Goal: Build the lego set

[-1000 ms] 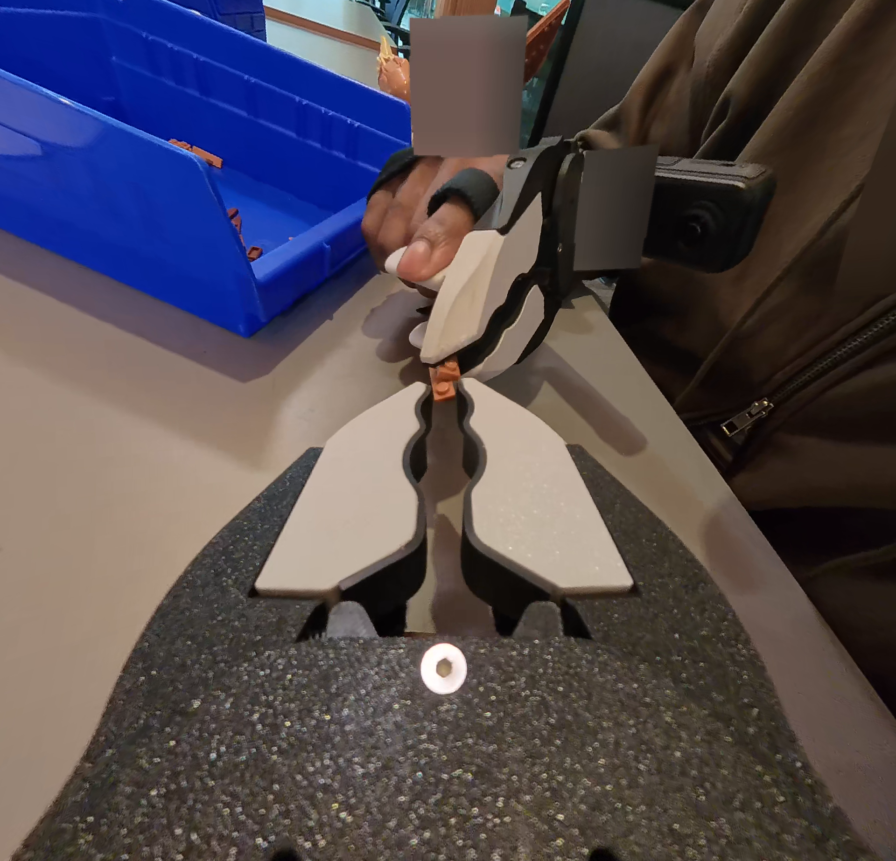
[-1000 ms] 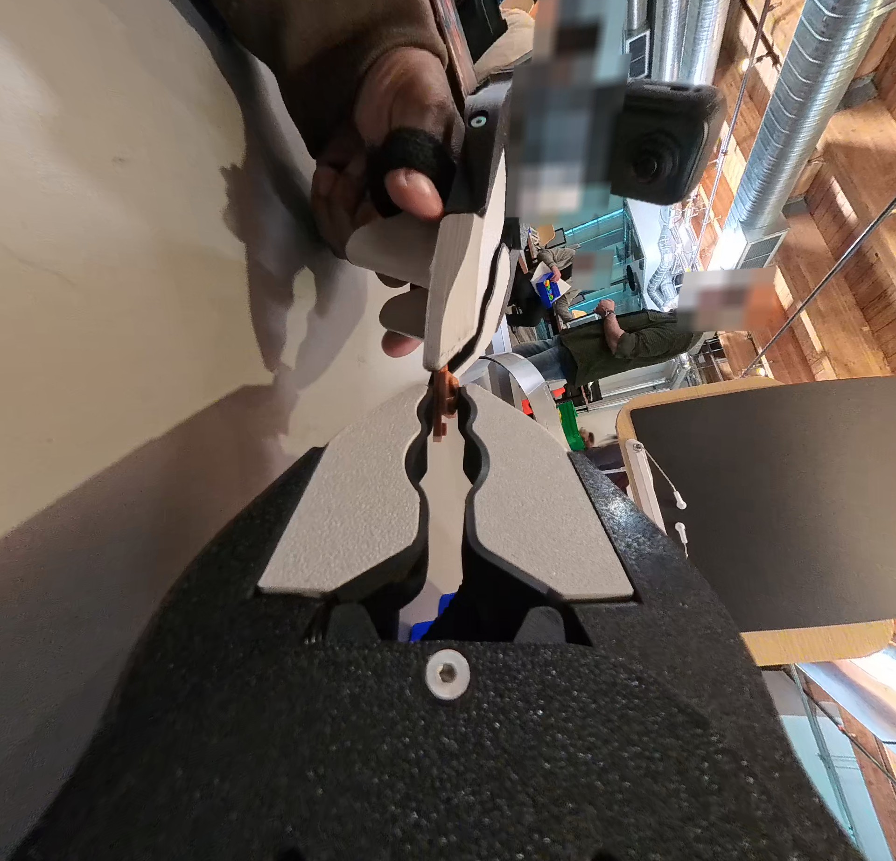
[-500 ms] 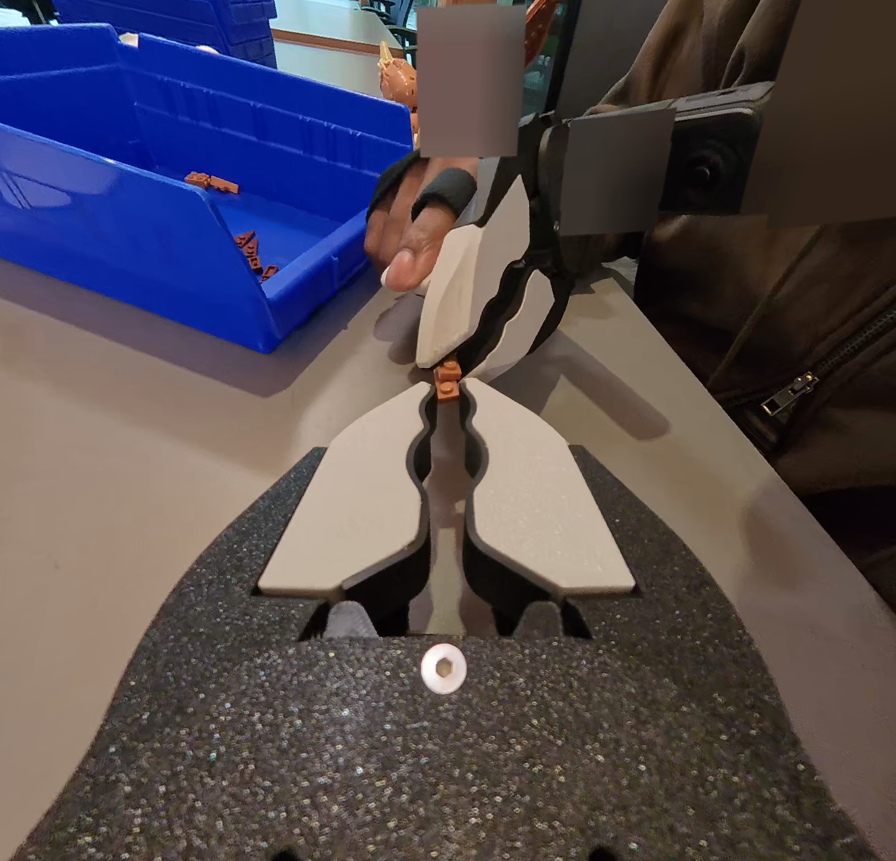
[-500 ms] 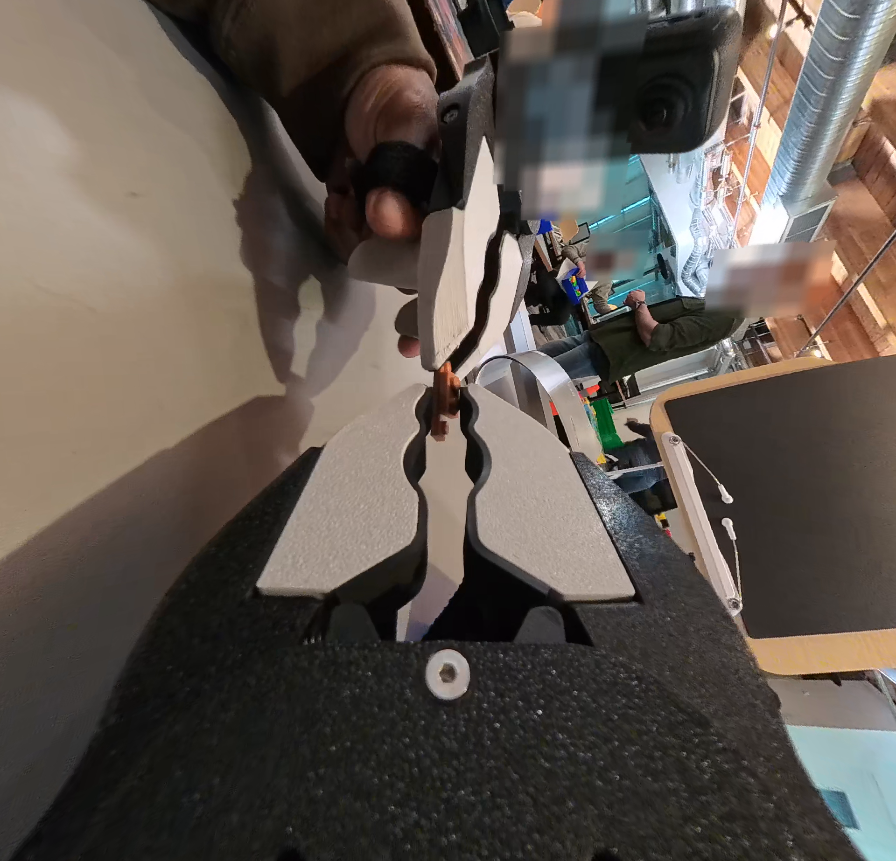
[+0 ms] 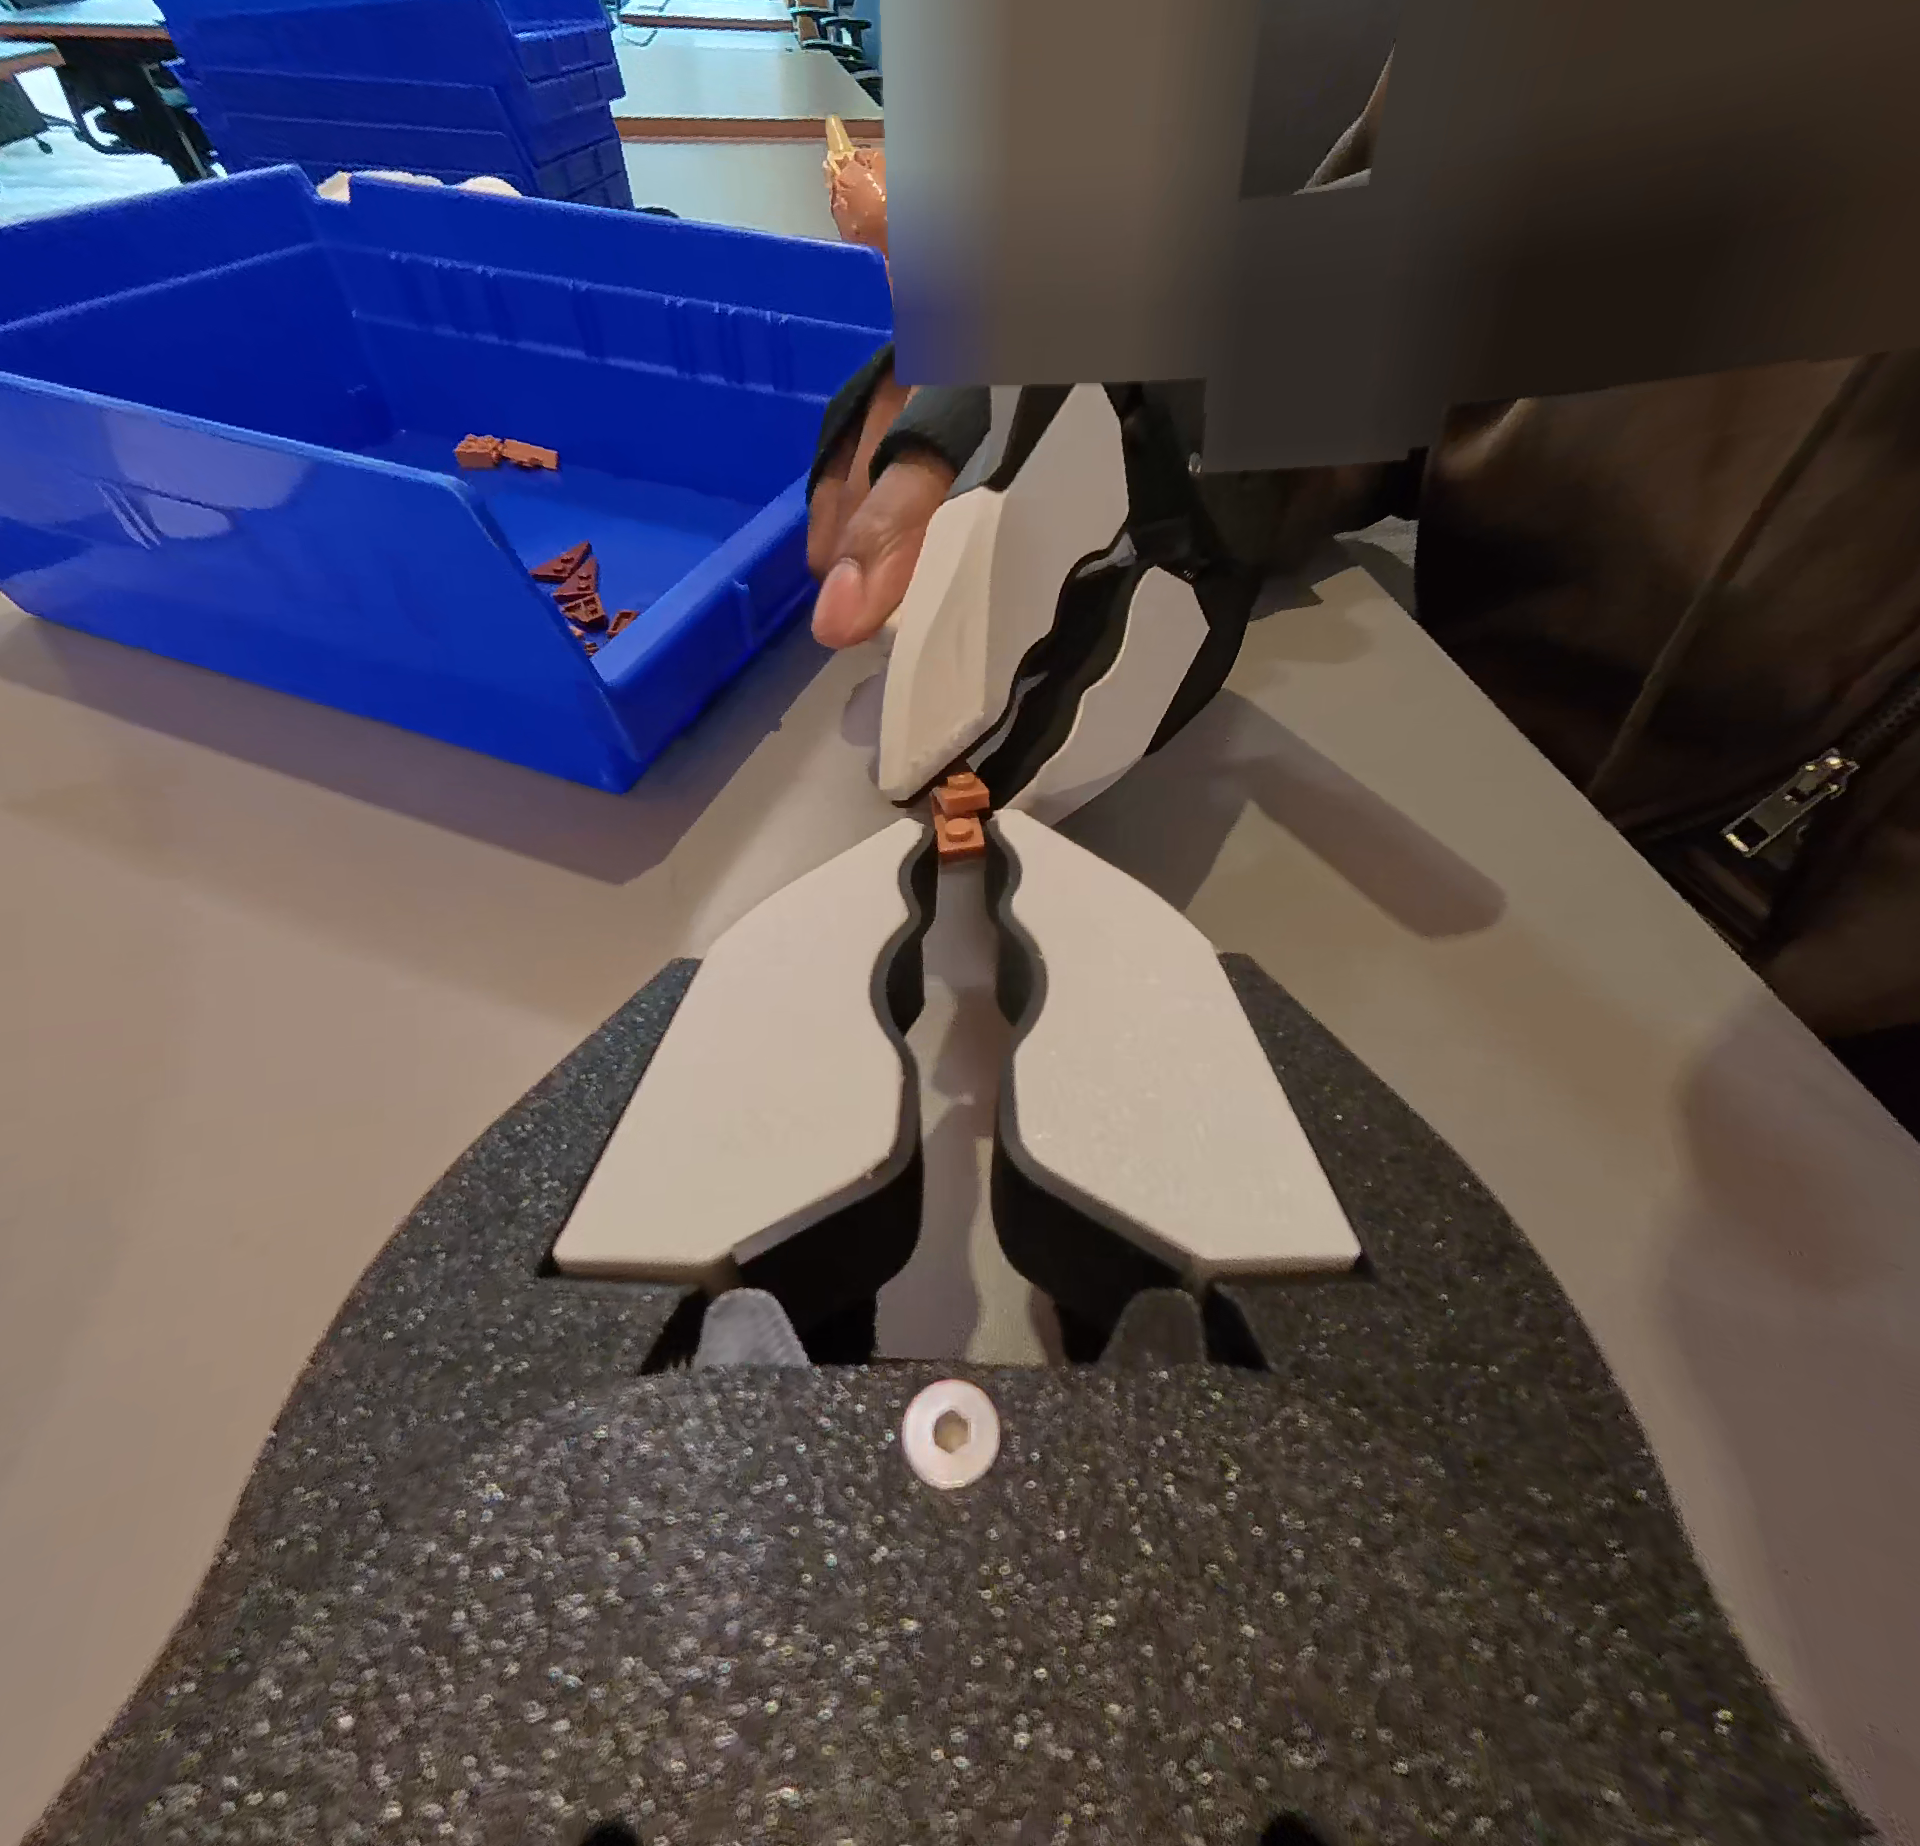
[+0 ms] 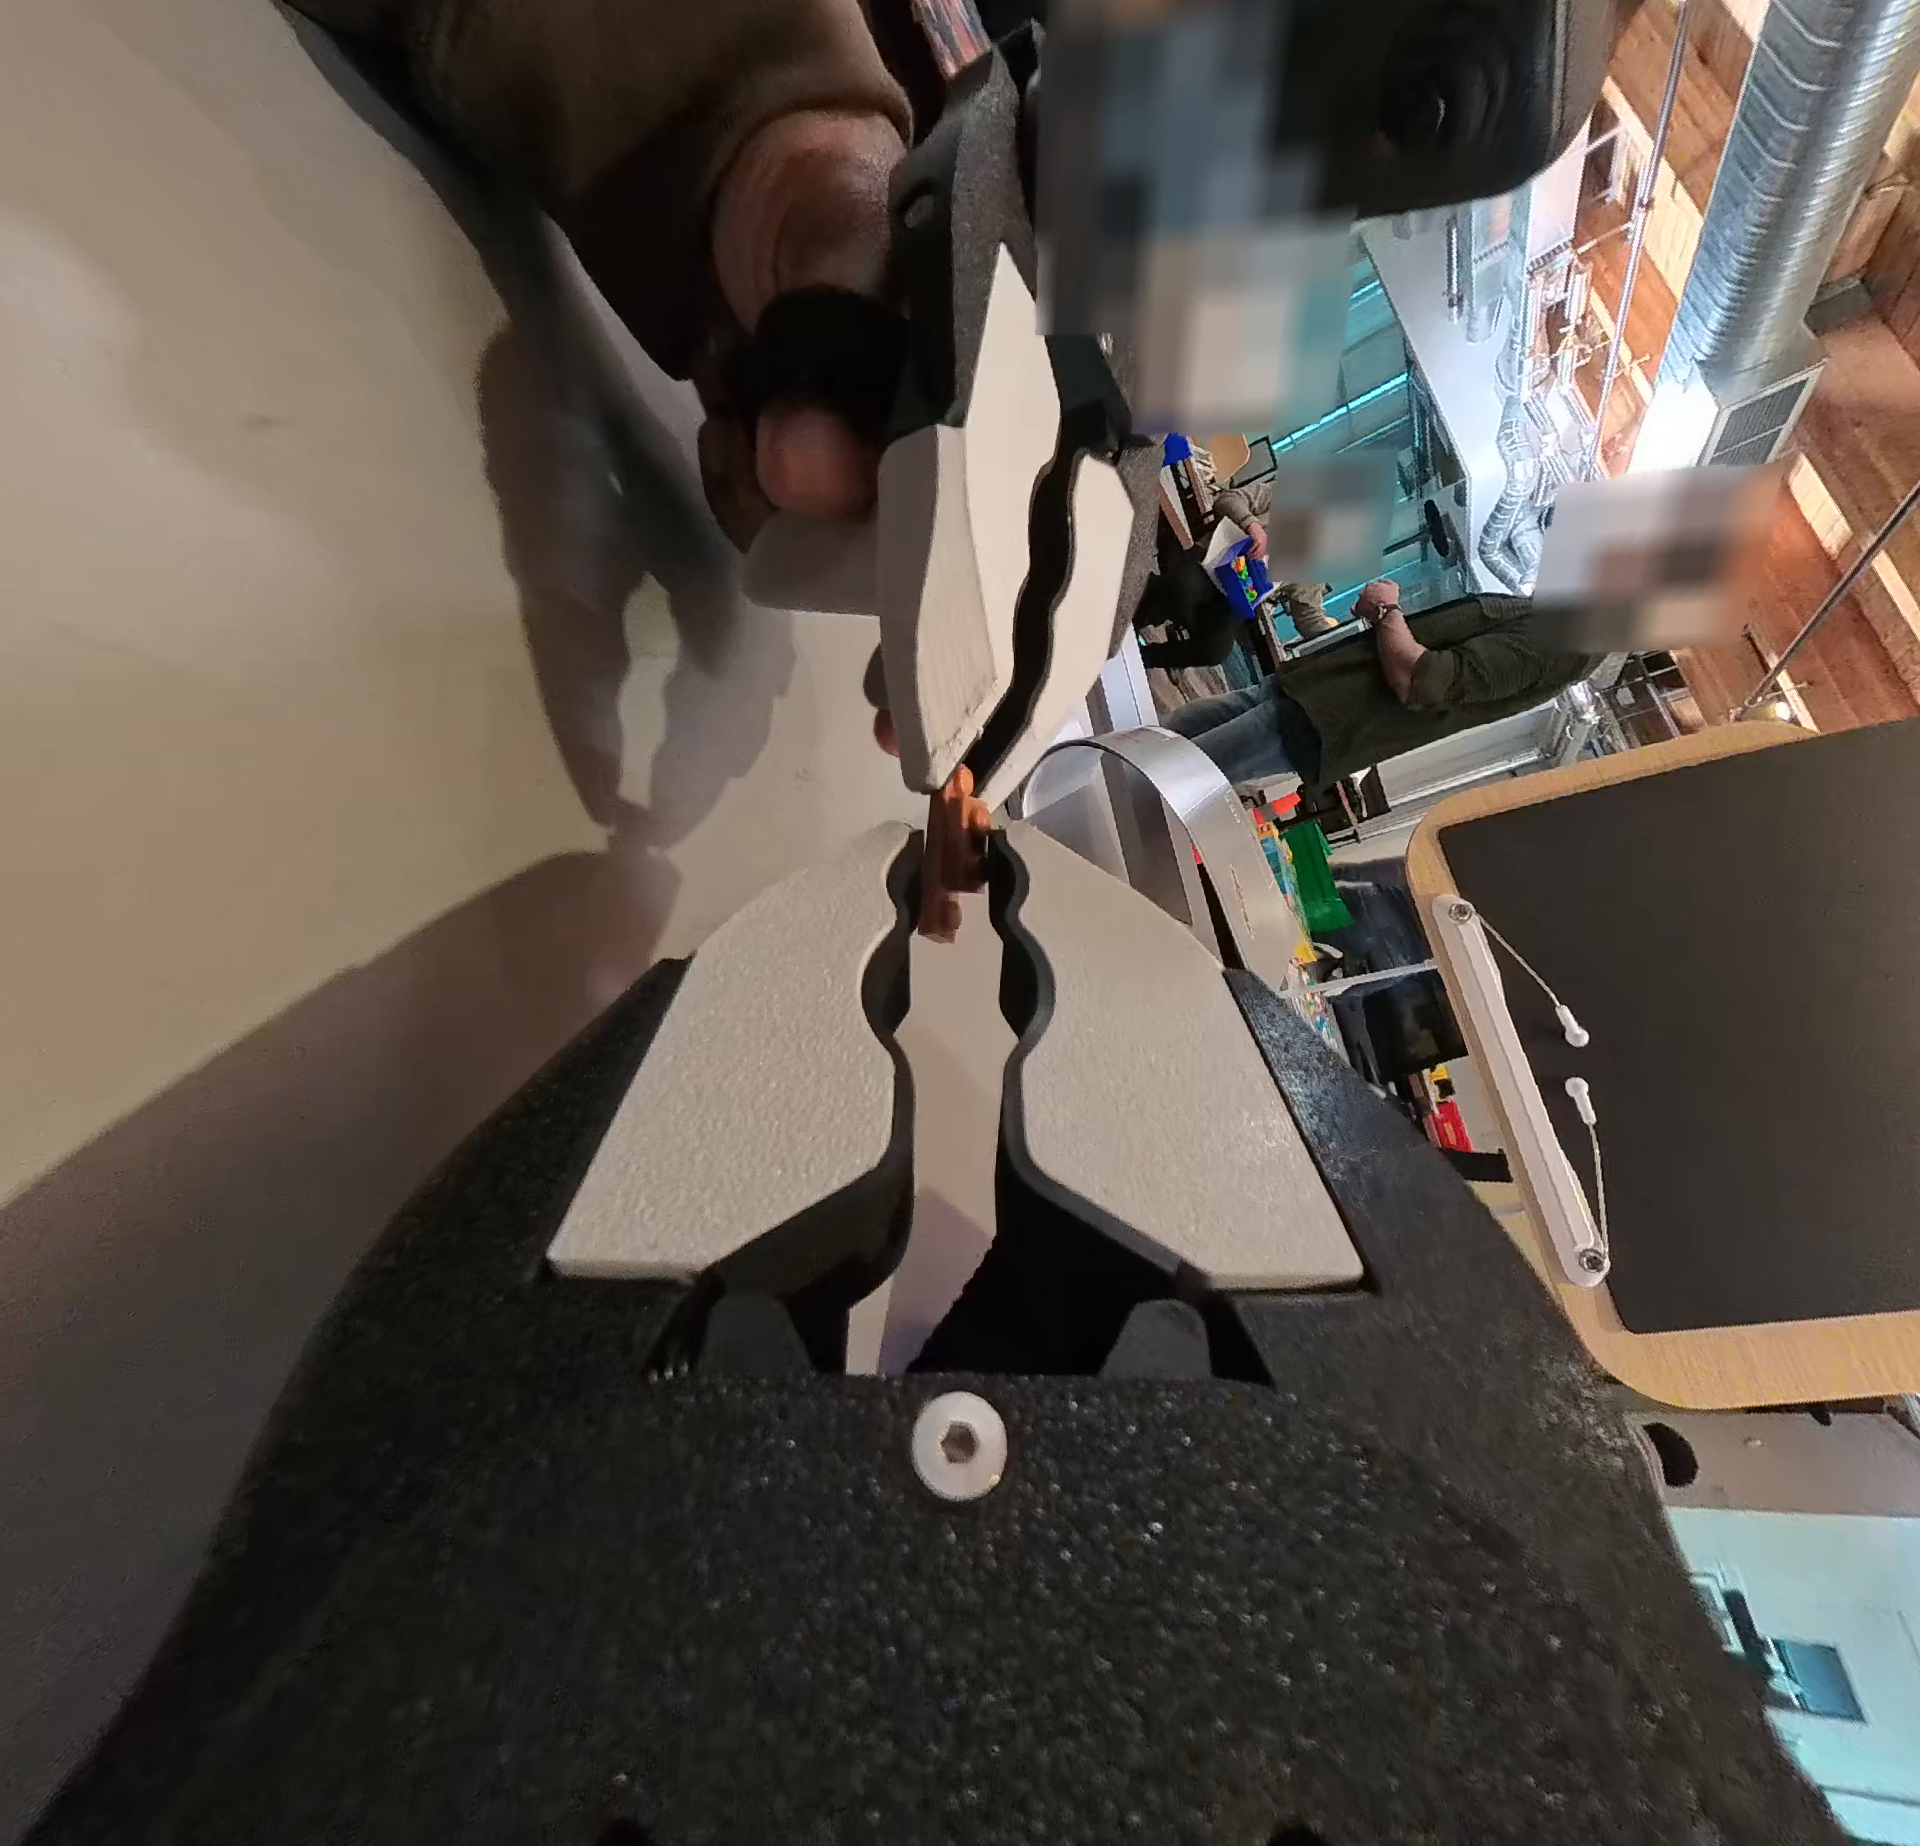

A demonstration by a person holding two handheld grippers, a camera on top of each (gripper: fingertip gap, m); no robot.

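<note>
My left gripper is shut on a small brown studded plate just above the grey table. My right gripper meets it tip to tip from the far side and is shut on a second small brown plate. The two plates overlap and touch. In the right wrist view my right gripper pinches its brown plate edge-on, and the left gripper comes down from above onto the joined pieces. A hand holds the right gripper.
An open blue bin with several loose brown pieces stands on the table to the left. More blue bins are stacked behind. A person in a brown jacket is at the table's right edge. A dark board stands to the right. The tips of both grippers are at nearly the same place.
Both grippers stayed tip to tip with the brown plates between them. The right gripper came closer and tilted more upright. The left view swung so more of the blue bin shows.
</note>
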